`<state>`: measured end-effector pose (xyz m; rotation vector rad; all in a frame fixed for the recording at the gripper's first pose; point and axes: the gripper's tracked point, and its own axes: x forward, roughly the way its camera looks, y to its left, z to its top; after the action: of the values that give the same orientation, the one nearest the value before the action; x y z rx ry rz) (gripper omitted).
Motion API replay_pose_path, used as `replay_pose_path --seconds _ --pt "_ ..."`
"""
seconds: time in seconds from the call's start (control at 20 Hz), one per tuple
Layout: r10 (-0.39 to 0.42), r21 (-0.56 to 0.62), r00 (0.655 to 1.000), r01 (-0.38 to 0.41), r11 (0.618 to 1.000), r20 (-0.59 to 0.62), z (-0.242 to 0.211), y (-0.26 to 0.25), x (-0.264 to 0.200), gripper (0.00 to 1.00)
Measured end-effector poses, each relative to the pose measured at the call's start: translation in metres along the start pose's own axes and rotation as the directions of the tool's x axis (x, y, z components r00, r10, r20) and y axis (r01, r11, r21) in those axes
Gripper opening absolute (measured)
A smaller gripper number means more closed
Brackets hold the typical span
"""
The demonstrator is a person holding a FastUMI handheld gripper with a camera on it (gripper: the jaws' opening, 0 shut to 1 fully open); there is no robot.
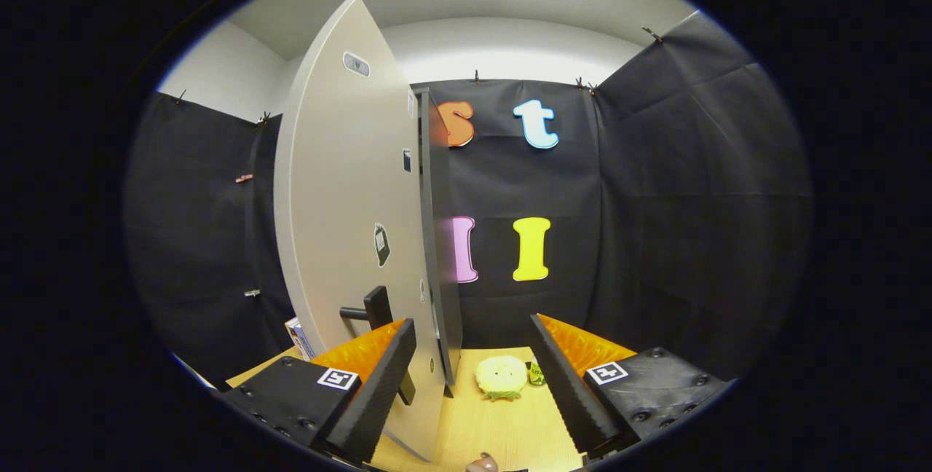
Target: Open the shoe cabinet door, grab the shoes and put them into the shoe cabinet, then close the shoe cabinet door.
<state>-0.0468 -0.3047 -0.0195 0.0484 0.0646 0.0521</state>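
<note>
Door: cabinet door (pixel 342 224) swung open, handle (pixel 378 309) at 11 o'clock of the fingers.
Gripper (pixel 473 374): spread wide, empty.
Remaining: shoes (slipper (pixel 501 376) ahead), closing.

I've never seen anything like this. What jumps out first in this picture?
A tall pale cabinet door stands swung open, edge-on, rising just above the left finger of the tool, with a dark handle low on its face. The tool's fingers are spread apart with nothing between them. Beyond them, on the wooden table, sits a small yellow plush toy.
</note>
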Motion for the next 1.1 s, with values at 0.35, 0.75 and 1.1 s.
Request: replay_pose_path --seconds 0.35,0.75,1.1 --pt "-0.040 0.003 0.999 0.040 0.999 -0.013 -0.002 0.000 0.006 0.98" --pt "-0.071 0.013 0.997 0.071 0.997 -0.012 -0.008 0.065 0.009 0.98" --pt "-0.113 0.029 0.994 0.114 0.993 -0.006 -0.014 0.139 0.022 0.98"
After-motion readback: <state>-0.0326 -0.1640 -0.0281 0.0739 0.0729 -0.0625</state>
